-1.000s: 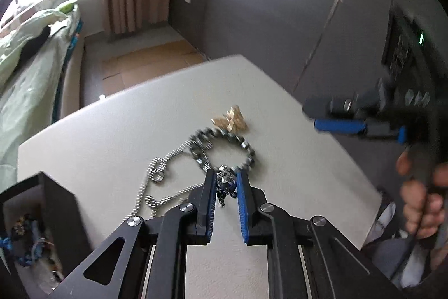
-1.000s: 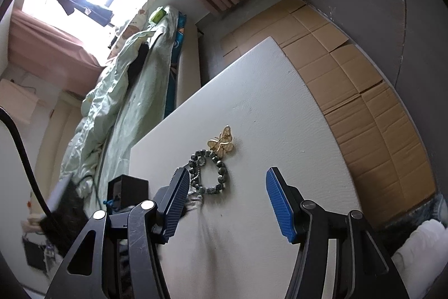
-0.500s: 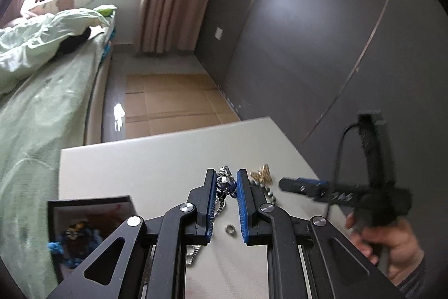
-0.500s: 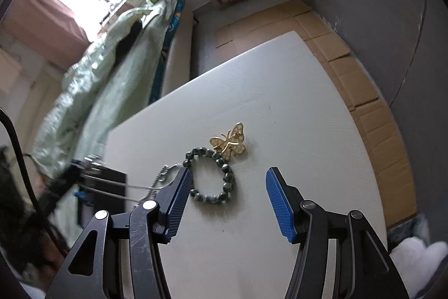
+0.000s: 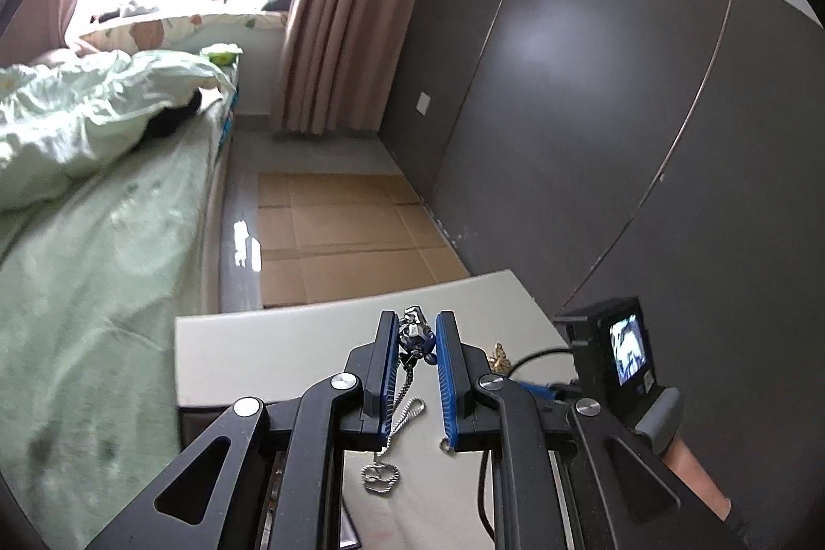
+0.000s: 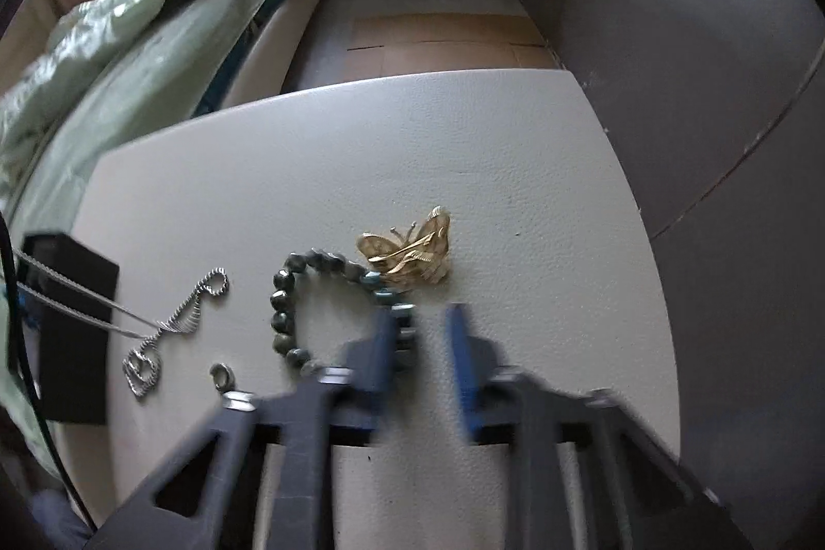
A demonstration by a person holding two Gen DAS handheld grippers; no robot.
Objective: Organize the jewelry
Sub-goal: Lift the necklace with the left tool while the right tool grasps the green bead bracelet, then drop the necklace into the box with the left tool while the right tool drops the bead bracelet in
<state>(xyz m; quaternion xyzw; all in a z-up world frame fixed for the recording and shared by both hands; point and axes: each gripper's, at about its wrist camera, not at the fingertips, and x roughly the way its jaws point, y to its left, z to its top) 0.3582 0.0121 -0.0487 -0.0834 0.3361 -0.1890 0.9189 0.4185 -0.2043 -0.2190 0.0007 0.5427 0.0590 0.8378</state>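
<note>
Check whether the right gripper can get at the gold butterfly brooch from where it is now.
Probably yes: the right gripper hangs just short of the gold butterfly brooch, nothing covering it, though the dark beaded bracelet touches its near edge.

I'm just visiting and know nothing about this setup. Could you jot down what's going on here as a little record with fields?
Setting: white table beside a bed
Left hand-held gripper: shut on a silver necklace's pendant
Necklace chain: pulled up taut toward the left, its end on the table
Right hand-held gripper: blurred, jaws just closing, nothing clearly between them
Bead bracelet: on the table, under the right gripper's tips
Gold butterfly brooch: touching the bracelet
Small ring: loose on the table
Black box: at the table's left edge
</note>
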